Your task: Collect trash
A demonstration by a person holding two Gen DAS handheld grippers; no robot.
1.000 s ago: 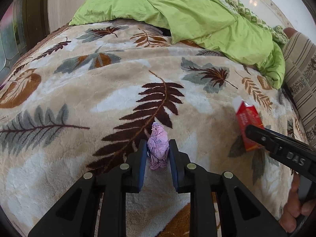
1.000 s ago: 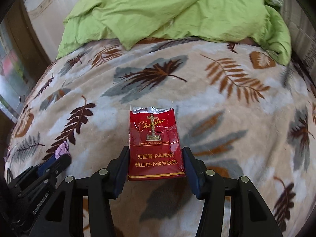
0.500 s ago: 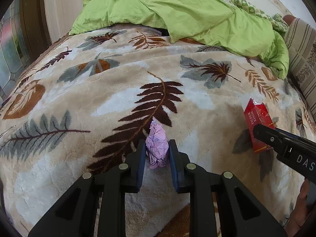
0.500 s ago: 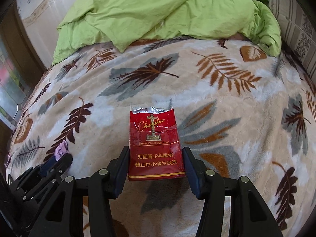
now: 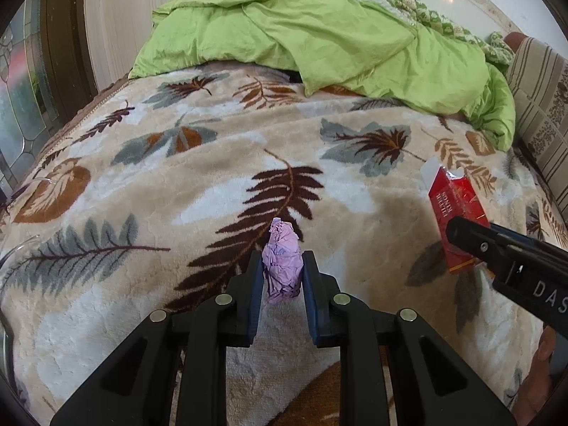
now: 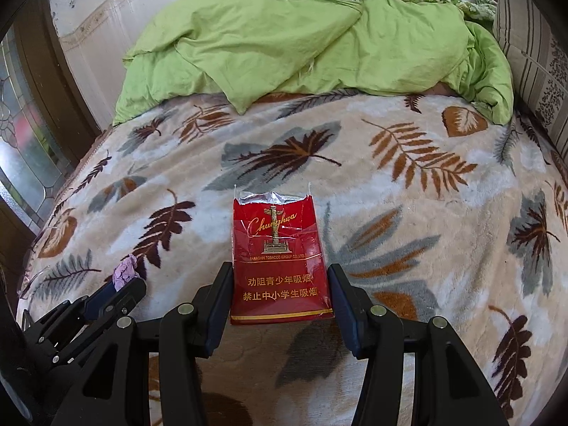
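- Since a second ago, both claws have risen a little off the leaf-print blanket (image 5: 198,163): the green quilt (image 5: 319,28) and the striped cushion (image 5: 539,99) now sit lower in each view, and more blanket shows beyond the trash.
- Left claw (image 5: 283,277) is clamped on a crumpled purple wad (image 5: 282,266), pads pressing both its sides, just above the blanket.
- Right claw (image 6: 280,294) grips a torn red cigarette pack (image 6: 278,259) by its lower half; the pack stands upright, foil top open, to the right of the wad.
- Risk: the wad is soft paper held near its lower part, so it could slip out if the hand swings quickly. The pack is thin and already torn, and a tighter squeeze may buckle it.
- Around: the quilt is heaped at the far end of the blanket and the cushion lies along its right edge. Neither blocks a lift. No bin is in view, so where the trash goes I cannot tell.
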